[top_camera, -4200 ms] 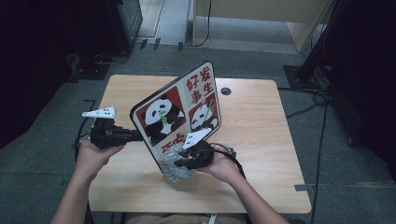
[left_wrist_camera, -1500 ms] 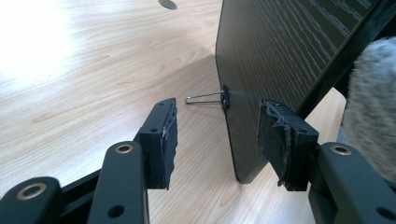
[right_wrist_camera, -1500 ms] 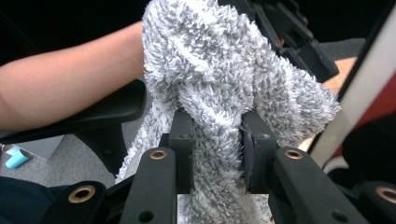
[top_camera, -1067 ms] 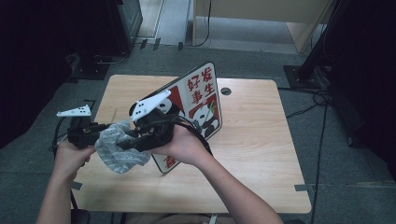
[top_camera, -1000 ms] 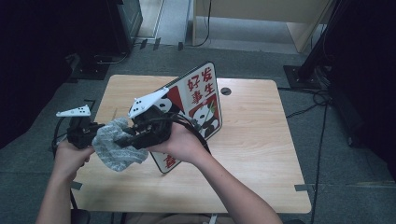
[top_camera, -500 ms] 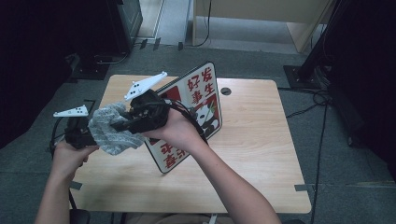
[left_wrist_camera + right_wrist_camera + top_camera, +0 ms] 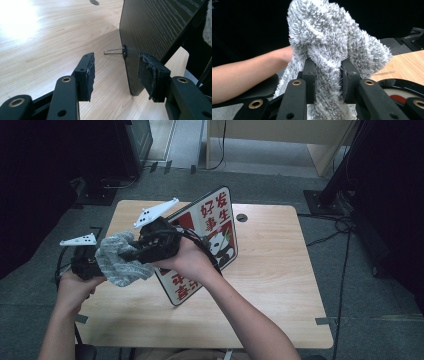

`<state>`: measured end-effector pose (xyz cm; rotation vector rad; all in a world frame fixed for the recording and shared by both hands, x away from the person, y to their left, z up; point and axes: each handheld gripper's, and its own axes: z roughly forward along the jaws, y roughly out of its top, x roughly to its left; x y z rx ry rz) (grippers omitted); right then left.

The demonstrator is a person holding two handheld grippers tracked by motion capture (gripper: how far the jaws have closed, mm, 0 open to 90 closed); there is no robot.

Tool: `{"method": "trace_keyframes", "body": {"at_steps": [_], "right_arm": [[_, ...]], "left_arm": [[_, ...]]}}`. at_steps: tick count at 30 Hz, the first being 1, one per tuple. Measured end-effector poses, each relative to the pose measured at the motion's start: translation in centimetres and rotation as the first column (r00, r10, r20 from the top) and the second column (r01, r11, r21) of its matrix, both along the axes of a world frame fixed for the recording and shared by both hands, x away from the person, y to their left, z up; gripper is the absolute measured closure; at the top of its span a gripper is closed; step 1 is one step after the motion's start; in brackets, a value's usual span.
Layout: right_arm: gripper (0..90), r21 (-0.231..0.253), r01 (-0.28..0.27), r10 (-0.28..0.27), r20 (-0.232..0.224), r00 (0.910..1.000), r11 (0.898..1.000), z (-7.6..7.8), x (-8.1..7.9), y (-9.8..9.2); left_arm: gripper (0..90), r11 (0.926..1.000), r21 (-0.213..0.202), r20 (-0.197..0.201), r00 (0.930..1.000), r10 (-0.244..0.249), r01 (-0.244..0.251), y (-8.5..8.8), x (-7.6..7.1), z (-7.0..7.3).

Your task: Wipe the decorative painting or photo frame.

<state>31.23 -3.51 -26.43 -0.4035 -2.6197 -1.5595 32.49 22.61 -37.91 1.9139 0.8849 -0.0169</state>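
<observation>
The high view is dim around the edges: the room's corners fall into near black, while the worktop (image 7: 280,270) is evenly lit from above. In the left gripper view, a white glare burns out the wood grain at upper left, and the standing board (image 7: 160,30) casts a soft shadow. The right gripper view has a black background; the grey cloth (image 7: 332,40) is sharp and well lit.

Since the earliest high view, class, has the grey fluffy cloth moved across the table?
Yes. The grey fluffy cloth, clamped in the right gripper, went from the panda board's near side to the table's left edge.
</observation>
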Motion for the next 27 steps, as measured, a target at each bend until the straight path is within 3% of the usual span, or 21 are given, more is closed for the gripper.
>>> {"method": "trace_keyframes", "body": {"at_steps": [4, 27], "right_arm": [[70.9, -0.021, 0.007, -0.007, 0.006, 1.0, 1.0, -0.5, 0.1, -0.1], [71.6, -0.026, 0.016, -0.016, -0.006, 0.9999, 1.0, -2.6, -0.6, -1.7]], "left_arm": [[48.0, 1.0, -0.001, -0.002, 1.0, -0.001, 0.001, 0.1, 0.0, 0.0], [47.5, 0.9999, 0.01, 0.0, 1.0, -0.01, 0.01, -0.1, 0.0, 0.0]]}}
